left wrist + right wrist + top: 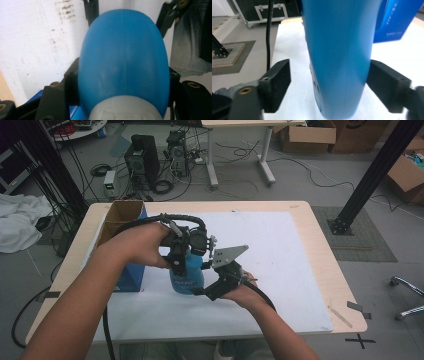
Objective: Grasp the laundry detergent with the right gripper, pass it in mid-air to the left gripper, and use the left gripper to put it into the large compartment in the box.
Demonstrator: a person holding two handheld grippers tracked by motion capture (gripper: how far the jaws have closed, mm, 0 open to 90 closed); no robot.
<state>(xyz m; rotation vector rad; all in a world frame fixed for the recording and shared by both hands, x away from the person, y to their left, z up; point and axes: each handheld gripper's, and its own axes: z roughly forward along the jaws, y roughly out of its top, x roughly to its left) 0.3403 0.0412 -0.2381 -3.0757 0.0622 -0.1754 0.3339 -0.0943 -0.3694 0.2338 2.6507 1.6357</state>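
A blue plastic bottle (186, 276) with a white cap stands upright on the white sheet (280, 270), near the table's left middle. My left gripper (181, 251) comes down from above and is shut on the bottle's shoulder; in the left gripper view the rounded blue body (122, 55) sits tight between the jaws (122, 83). My right gripper (202, 289) reaches in level from the right at the lower body. In the right gripper view the bottle (337, 55) stands between the jaws (330, 83), with white sheet showing between the left pad (277, 83) and the bottle.
A blue box (127, 247) with an open cardboard top stands just left of the bottle, also in the right gripper view (398, 20). The wooden table (320, 240) ends close to the right of the sheet. Computers, cables and cartons lie on the floor beyond.
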